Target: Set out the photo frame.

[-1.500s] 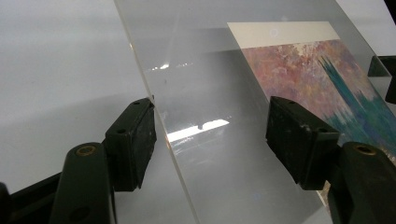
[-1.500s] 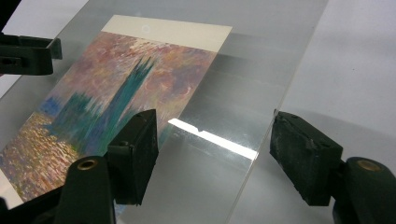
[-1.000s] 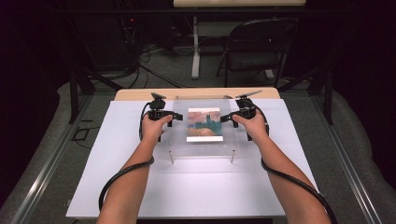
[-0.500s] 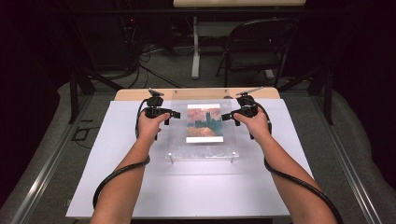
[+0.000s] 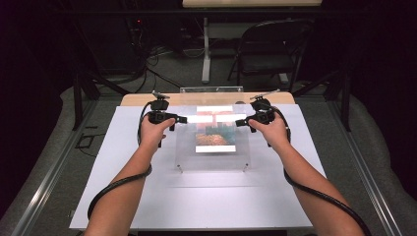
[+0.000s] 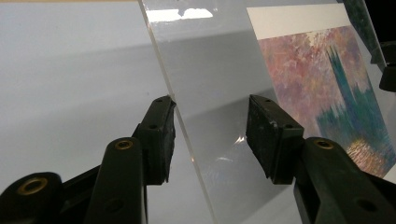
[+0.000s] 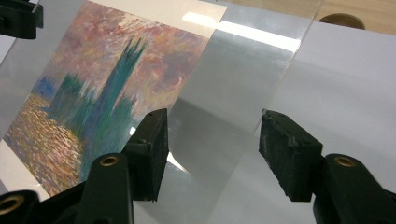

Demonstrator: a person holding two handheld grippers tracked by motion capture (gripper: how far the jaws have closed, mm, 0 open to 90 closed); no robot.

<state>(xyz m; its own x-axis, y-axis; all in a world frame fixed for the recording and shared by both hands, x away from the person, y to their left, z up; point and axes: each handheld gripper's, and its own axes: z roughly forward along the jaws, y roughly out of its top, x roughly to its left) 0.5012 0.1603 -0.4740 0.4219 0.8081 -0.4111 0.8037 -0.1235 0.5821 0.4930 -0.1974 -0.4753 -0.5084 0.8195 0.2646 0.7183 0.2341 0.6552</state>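
Clear acrylic sheet lying near the middle of the white worktop, raised a little on small feet at its near corners, with a painted print of towers over water seen through it

Left hand-held gripper at the sheet's left edge, gripped by the person's left hand; in the left gripper view, jaws wide apart and straddling that edge, one pad just beside it, the other well over the clear surface, clamping nothing

Right hand-held gripper at the sheet's right edge, in the right hand; in the right gripper view, jaws likewise spread with the edge between them, closed on nothing

Black cables trailing back along both forearms

Dark folding chair beyond the worktop
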